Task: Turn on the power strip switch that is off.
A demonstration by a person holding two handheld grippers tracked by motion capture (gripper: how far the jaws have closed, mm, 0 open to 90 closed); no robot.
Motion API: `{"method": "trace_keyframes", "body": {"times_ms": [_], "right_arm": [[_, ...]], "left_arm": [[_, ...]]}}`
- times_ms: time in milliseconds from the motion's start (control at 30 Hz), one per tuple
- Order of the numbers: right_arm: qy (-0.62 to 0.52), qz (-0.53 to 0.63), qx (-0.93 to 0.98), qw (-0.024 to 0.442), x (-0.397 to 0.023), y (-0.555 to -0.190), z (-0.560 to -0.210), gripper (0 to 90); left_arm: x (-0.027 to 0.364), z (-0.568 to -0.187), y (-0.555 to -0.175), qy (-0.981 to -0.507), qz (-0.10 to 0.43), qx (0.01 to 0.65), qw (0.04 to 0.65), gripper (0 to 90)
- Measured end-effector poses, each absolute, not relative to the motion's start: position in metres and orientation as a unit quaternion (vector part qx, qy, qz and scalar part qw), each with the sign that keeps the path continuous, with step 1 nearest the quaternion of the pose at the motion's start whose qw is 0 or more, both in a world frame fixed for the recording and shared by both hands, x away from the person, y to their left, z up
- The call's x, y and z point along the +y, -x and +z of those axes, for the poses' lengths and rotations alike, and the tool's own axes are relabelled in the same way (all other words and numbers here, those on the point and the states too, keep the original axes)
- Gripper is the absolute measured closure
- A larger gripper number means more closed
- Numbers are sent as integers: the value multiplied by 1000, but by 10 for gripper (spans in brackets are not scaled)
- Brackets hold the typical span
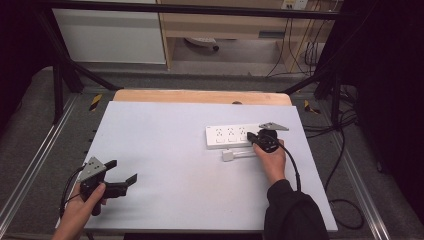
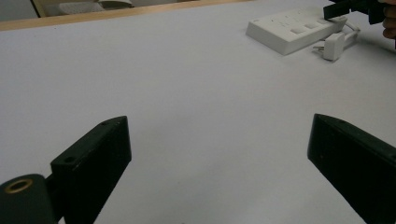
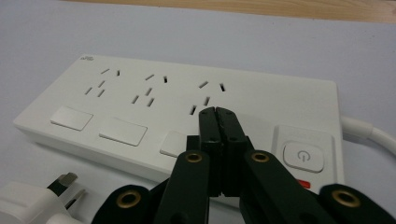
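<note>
Nearest the high camera, the left tool (image 1: 122, 180) rests at the near left corner of the desk (image 1: 165, 150) with its jaws spread wide and nothing between them, well apart from the work. Far to the right, the right tool (image 3: 218, 114) has its jaws pressed together, holding nothing, their joined tips over the white power strip (image 3: 140, 107) just beside its third socket group and near the round power button (image 3: 302, 156).

Judging by that pose, the step in hand looks like pressing something on the strip with the closed tips, or lining up to. The next move would call for a short, steady push straight down, without sliding the strip.

In the right gripper view, the socket slots, the rocker switches and the prongs of the loose white plug (image 3: 32, 200) are plain. From above, the plug (image 1: 228, 156) lies just near of the strip, with the right hand (image 1: 272, 162) behind the tool.
</note>
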State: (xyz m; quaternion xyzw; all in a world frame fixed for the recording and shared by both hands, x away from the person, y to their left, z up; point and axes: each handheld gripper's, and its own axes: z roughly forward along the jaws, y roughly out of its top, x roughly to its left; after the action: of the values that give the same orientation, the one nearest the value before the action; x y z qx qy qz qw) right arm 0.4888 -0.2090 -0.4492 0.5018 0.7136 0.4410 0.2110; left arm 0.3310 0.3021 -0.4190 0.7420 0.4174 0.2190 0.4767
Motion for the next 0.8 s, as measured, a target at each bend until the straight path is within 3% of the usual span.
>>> {"method": "trace_keyframes", "body": {"times_ms": [800], "right_arm": [[-502,442,713,211,-209,-490,-449,900]], "left_arm": [[303,-419,-331,-741,220,418,477,62]]}}
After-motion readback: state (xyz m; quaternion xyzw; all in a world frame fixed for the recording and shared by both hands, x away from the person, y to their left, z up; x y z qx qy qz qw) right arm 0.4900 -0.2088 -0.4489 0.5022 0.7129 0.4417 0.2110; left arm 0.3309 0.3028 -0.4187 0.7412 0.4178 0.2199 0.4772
